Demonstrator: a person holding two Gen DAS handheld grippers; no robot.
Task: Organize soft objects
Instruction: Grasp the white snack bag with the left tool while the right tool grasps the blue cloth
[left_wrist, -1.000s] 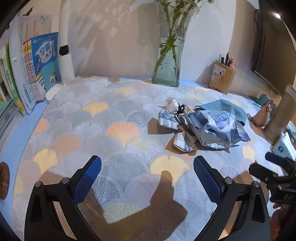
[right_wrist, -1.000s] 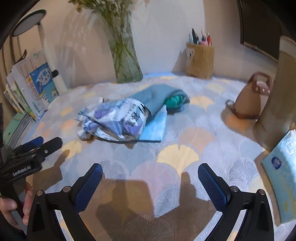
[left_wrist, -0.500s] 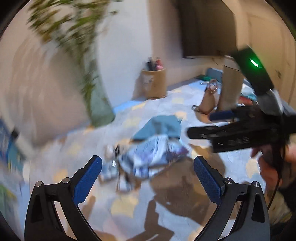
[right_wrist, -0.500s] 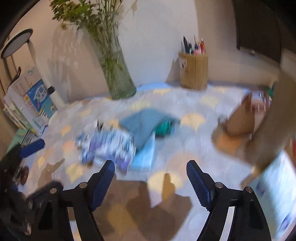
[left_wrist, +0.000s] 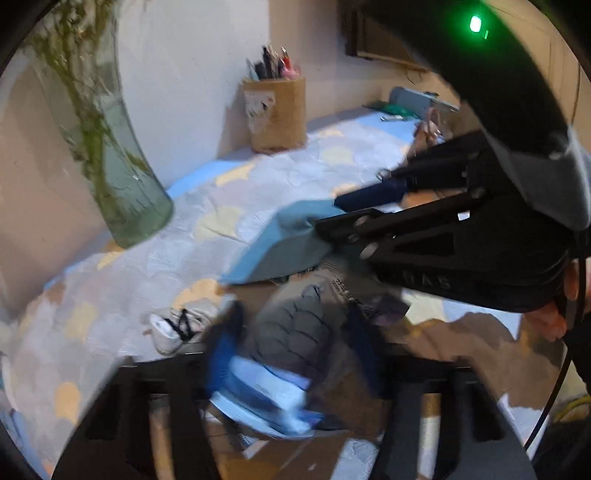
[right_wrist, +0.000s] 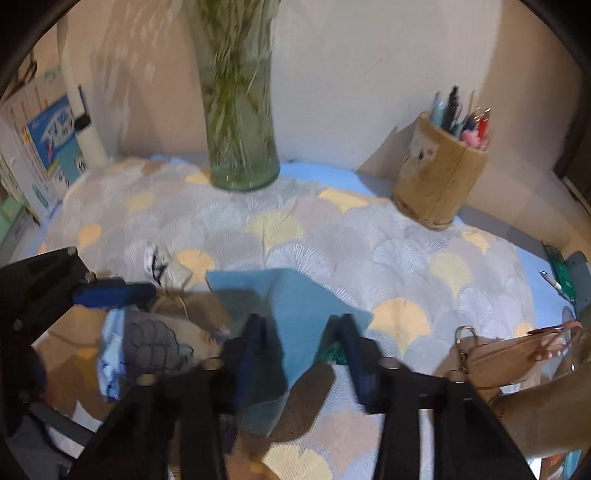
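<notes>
A heap of soft things lies on the patterned tablecloth (right_wrist: 332, 236). A printed blue and white cloth with a grey turtle pattern (left_wrist: 288, 332) sits between the fingers of my left gripper (left_wrist: 291, 347), whose jaws are partly closed around it; the view is blurred. A teal-blue cloth (right_wrist: 295, 314) stands up between the fingers of my right gripper (right_wrist: 301, 347), whose jaws straddle it with gaps at both sides. The teal cloth also shows in the left wrist view (left_wrist: 284, 240). A small white plush with black straps (left_wrist: 173, 328) lies to the left of the heap.
A glass vase with green stems (right_wrist: 240, 122) stands at the back. A tan pen holder (right_wrist: 439, 184) is at the back right. A brown pouch with a key ring (right_wrist: 509, 354) lies at the right. Books (right_wrist: 40, 147) stand at the left.
Both grippers have moved in from the table's front onto the heap. Their jaws have narrowed, the left around the printed cloth, the right around the teal cloth.
</notes>
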